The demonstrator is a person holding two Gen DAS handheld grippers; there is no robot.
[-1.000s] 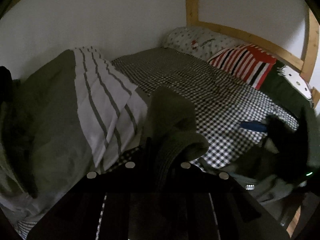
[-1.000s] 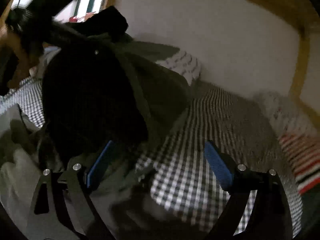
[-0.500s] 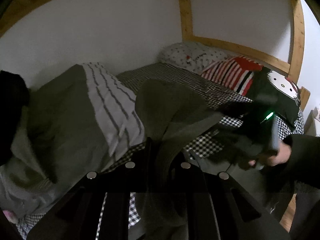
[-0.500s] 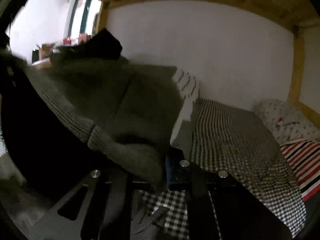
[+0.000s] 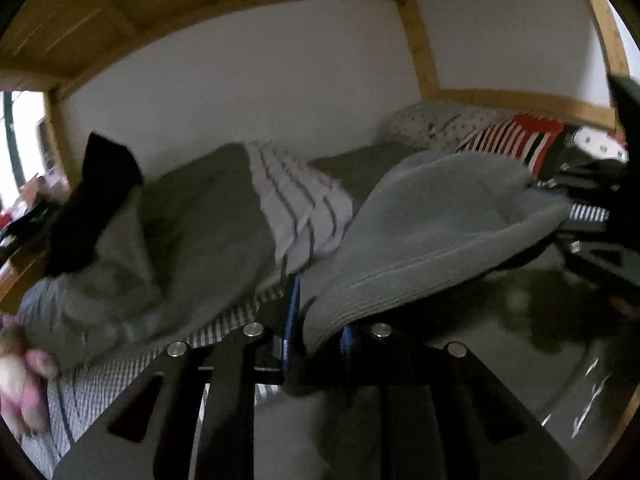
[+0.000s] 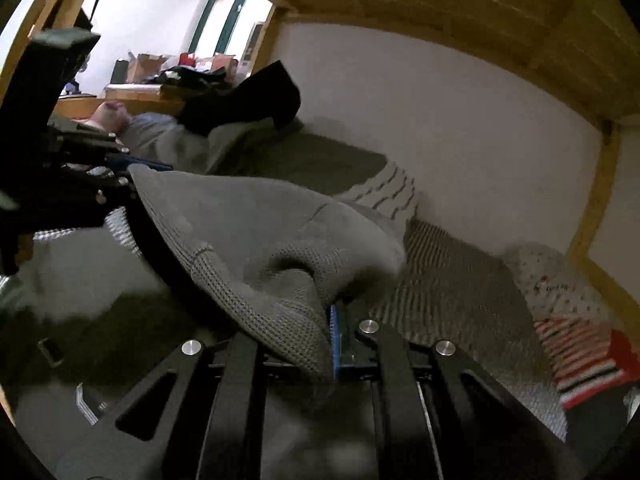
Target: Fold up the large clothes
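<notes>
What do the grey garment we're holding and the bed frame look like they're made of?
Grey garment: looks like a thick, matte knit, probably wool or acrylic; open loops show near the right tool and a ribbed hem near the left tool. Bed frame: light, unpainted wood, likely pine, with visible grain and a dull finish.

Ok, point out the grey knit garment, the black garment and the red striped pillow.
grey knit garment [image 6: 248, 216], right wrist view, its raised middle.
black garment [image 5: 96, 200], left wrist view, its middle.
red striped pillow [image 5: 516, 140], left wrist view, its striped face.
</notes>
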